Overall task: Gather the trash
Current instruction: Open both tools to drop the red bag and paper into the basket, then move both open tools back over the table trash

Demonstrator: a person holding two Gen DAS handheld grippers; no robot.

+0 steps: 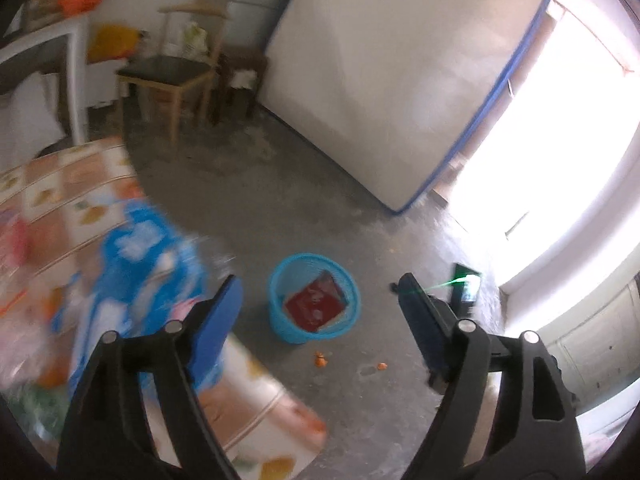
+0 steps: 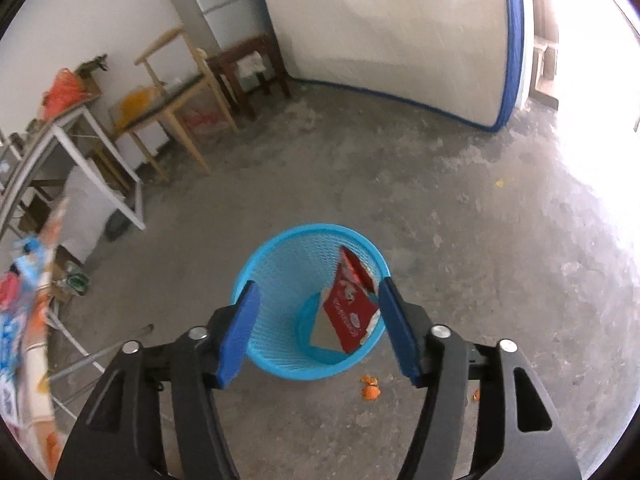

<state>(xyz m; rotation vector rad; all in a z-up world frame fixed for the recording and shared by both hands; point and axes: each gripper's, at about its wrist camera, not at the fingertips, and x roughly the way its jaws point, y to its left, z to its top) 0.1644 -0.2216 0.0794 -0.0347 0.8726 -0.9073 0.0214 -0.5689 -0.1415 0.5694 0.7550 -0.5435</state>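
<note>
A blue mesh trash basket (image 2: 280, 264) stands on the concrete floor and holds a red packet (image 2: 350, 312). My right gripper (image 2: 318, 300) is open and empty, just above the basket's near rim. In the left wrist view the basket (image 1: 280, 320) with the red packet (image 1: 316, 306) lies ahead on the floor. My left gripper (image 1: 320, 292) is open and empty, above the table's edge. A blurred blue and white plastic wrapper (image 1: 136, 264) lies on the table to its left. Orange peel scraps (image 2: 370, 390) lie on the floor beside the basket.
A table with a patterned cloth (image 1: 72, 188) is at the left. A wooden chair (image 1: 176, 68), a dark stool (image 1: 240, 76) and a white metal frame table (image 2: 92, 152) stand at the back. A mattress (image 1: 392, 64) leans on the wall. A bright doorway (image 1: 580, 152) is at right.
</note>
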